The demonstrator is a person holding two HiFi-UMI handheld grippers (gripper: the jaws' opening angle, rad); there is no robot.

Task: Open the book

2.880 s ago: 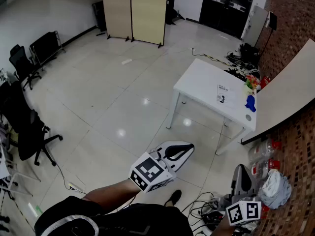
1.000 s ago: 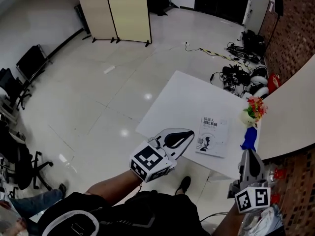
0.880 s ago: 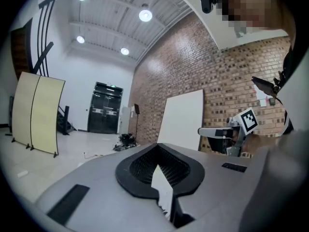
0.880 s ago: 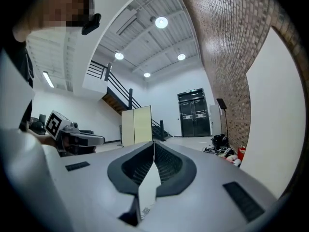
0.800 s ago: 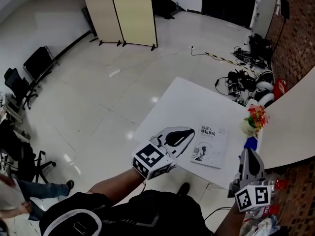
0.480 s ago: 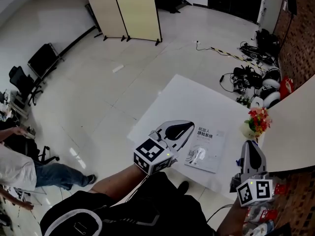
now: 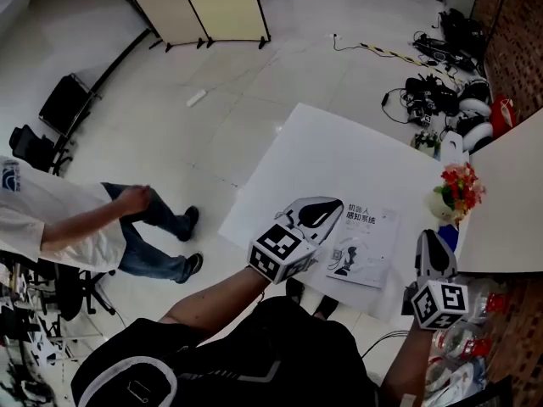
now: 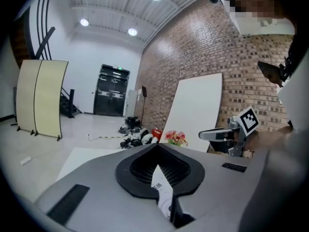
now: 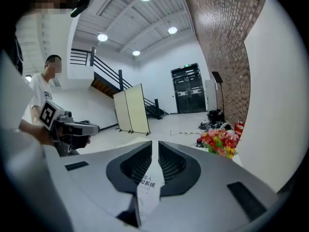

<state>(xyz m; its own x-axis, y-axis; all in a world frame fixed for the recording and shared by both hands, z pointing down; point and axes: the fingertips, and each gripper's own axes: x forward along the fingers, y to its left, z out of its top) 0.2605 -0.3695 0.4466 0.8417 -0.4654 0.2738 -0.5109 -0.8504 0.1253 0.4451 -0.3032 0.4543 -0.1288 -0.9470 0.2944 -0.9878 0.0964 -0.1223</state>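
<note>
**Approach done, book not yet opened**

The surface point(image 7: 322, 155) was across the room a few seconds back. Now it sits right under the head camera.

- **Tongs:** the left tongs point(image 7: 337, 205) and right tongs point(image 7: 426, 237) have both come forward and down.
- **Left:** it now lines up with the book's point(image 7: 365, 242) left edge in the head view. Can't tell if it touches.
- **Right:** it is off the book's right side, by the surface's near right corner.
- **Grip:** both pairs are pressed together with nothing clamped. The book's print only shows through the slit, below them.
- **Book:** it lies closed, cover up, by the surface's near edge toward the right corner, apart from the flowers point(image 7: 462, 186) at the right edge.
- **Bystander:** a person point(image 7: 51, 219) has walked in on the floor at left, well apart from the surface.

My read: reach phase is over and the cover is untouched. Next is probably getting a tip under the cover edge.
</note>
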